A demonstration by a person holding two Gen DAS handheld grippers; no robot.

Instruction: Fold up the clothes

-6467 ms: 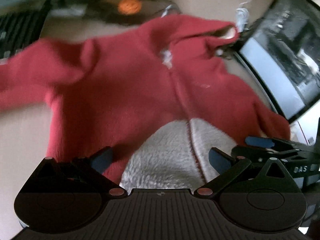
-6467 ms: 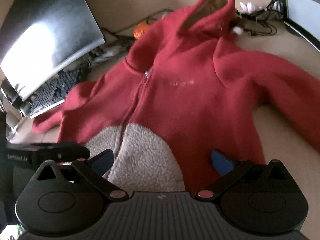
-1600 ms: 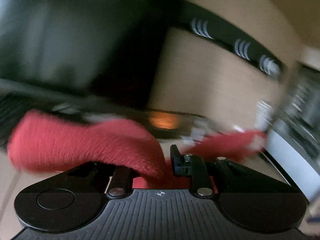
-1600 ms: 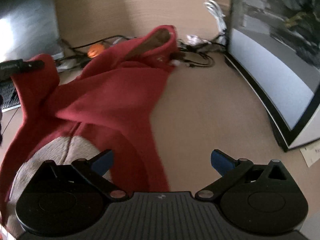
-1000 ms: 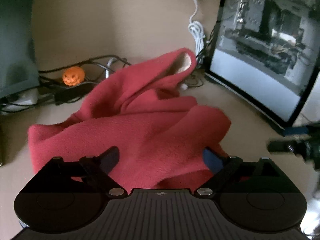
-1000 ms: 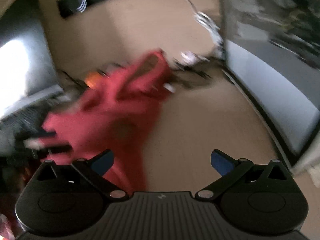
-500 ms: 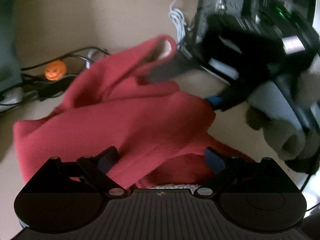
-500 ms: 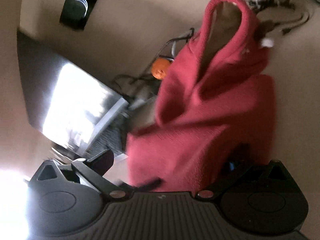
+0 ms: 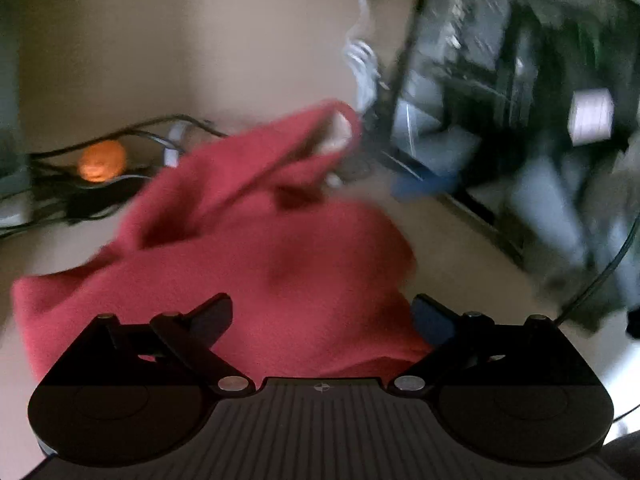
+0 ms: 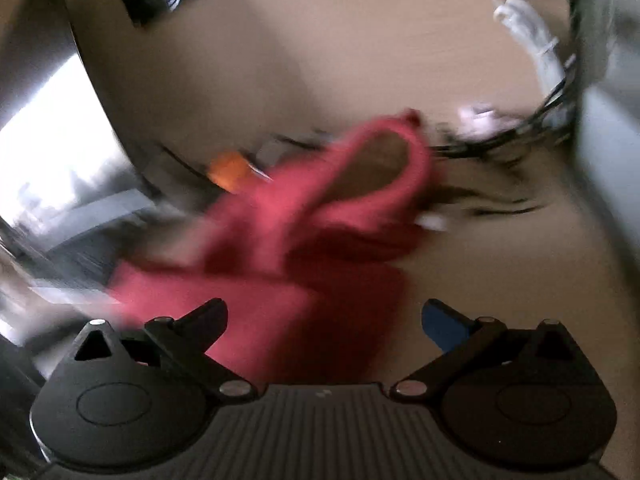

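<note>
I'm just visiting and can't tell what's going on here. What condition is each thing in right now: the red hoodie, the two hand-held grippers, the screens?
Red hoodie: lying on the desk, sides folded in, not held.
Hood: standing open, pale lining showing.
Left hand-held gripper: open, jaws just widened, above the cloth.
Right hand-held gripper: open, gripping nothing.
Monitor: on, showing a picture.
Orange pumpkin: resting among cables.

A tan desk (image 9: 460,240) carries everything. Just ahead of the left tool (image 9: 322,316) a red fleece hoodie (image 9: 260,248) lies bunched on it, hood farthest away. Beyond, to the left, sit a small orange pumpkin (image 9: 100,162) and tangled dark cables (image 9: 52,200); a monitor (image 9: 500,100) stands right.
</note>
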